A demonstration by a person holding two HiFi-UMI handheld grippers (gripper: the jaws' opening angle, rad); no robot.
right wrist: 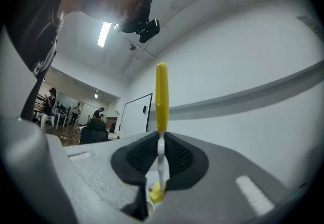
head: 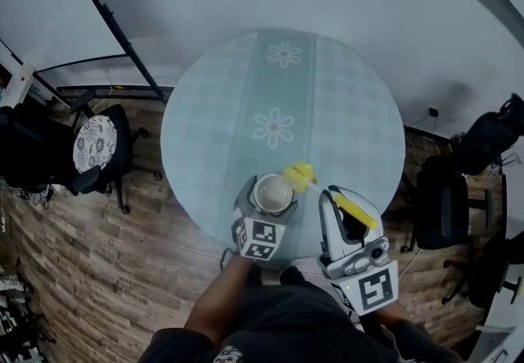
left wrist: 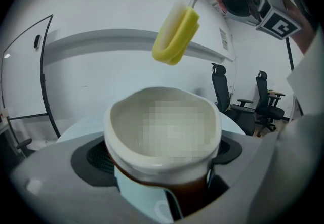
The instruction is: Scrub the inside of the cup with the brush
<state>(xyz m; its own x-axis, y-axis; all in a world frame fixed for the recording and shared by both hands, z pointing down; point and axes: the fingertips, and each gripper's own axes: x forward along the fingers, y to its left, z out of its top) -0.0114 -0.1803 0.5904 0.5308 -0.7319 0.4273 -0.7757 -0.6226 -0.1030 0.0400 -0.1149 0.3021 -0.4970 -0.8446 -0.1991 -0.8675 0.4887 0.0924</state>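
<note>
While clenched on the cup [head: 273,192], the left gripper [head: 268,206] holds it mouth-up over the table [head: 205,107]. Brush [head: 344,207]: handle pinched in right gripper [head: 342,218], long axis slanting left; yellow head just right of the rim, outside.

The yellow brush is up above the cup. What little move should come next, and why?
Probably ease the brush down so its yellow head goes into the cup. The left tool is clamped on the cup, and the right tool grips the brush handle. The head hangs above the rim, not inside yet, so no scrubbing can start.
</note>
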